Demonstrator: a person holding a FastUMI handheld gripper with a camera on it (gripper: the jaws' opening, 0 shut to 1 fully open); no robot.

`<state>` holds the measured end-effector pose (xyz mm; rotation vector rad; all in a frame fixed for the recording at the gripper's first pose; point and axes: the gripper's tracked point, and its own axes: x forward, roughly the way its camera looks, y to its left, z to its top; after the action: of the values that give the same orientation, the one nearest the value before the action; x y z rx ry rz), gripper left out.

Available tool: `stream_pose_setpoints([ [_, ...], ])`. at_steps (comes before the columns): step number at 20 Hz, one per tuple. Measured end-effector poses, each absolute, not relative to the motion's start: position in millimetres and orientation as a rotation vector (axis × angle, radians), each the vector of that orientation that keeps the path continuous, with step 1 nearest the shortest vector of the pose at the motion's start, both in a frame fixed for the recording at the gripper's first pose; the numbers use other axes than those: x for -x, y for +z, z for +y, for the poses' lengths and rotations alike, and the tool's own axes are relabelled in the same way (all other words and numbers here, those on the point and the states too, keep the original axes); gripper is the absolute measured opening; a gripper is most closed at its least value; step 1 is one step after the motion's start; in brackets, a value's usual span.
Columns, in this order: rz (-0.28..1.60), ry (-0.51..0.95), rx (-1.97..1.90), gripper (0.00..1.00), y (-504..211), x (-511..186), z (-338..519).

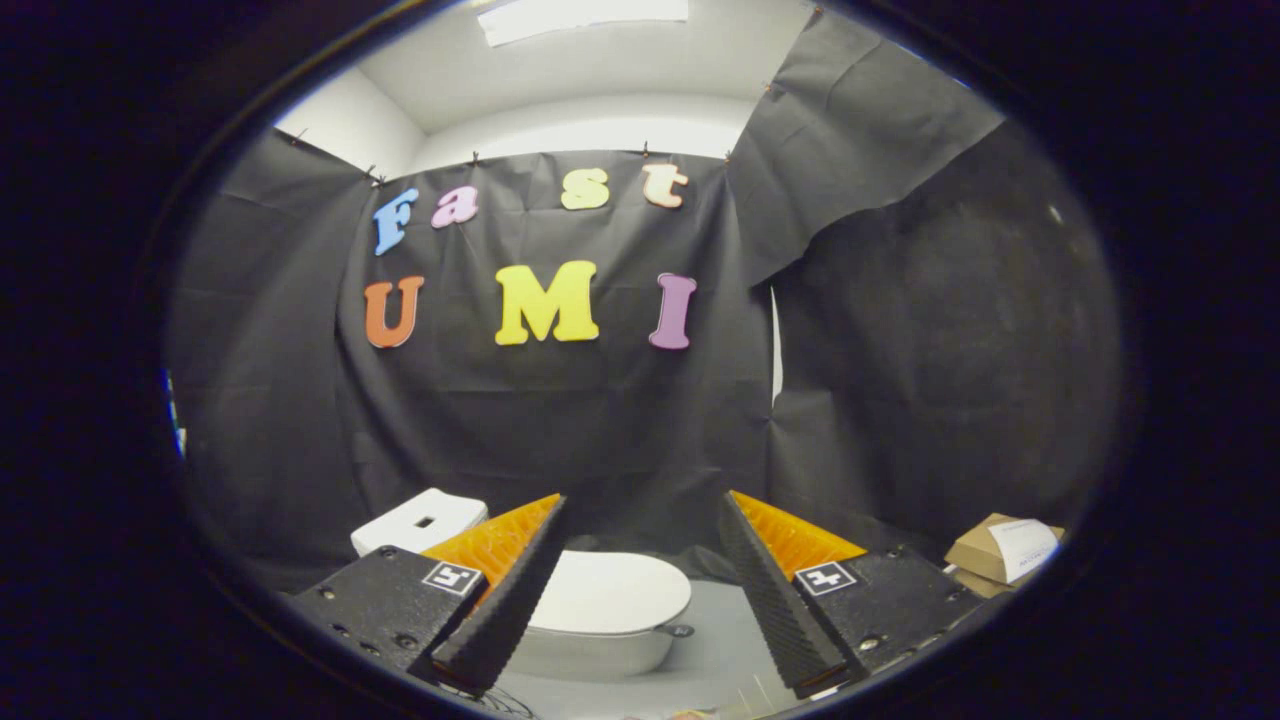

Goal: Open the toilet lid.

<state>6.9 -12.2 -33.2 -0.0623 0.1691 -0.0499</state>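
A white toilet stands on the grey floor below and ahead of my fingers. Its oval lid [612, 590] lies flat and closed over the bowl [600, 652], and the white tank [418, 521] rises behind it to the left, partly hidden by my left finger [510, 580]. My gripper [642, 510] is open, fingers spread wide with nothing between them. It hovers well above and short of the lid, touching nothing. A small dark fitting [680, 631] shows at the lid's right rim.
Black cloth walls close the booth behind and on both sides of the toilet. A cardboard box [1000, 555] with a white paper on it sits on the floor to the right. Grey floor [720, 640] lies between the toilet and the box.
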Motion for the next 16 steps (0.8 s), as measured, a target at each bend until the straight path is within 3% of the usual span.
stream_pose_setpoints([
  [16,0.249,-0.044,0.080,0.99,-87.4,-52.1,-15.7],
])
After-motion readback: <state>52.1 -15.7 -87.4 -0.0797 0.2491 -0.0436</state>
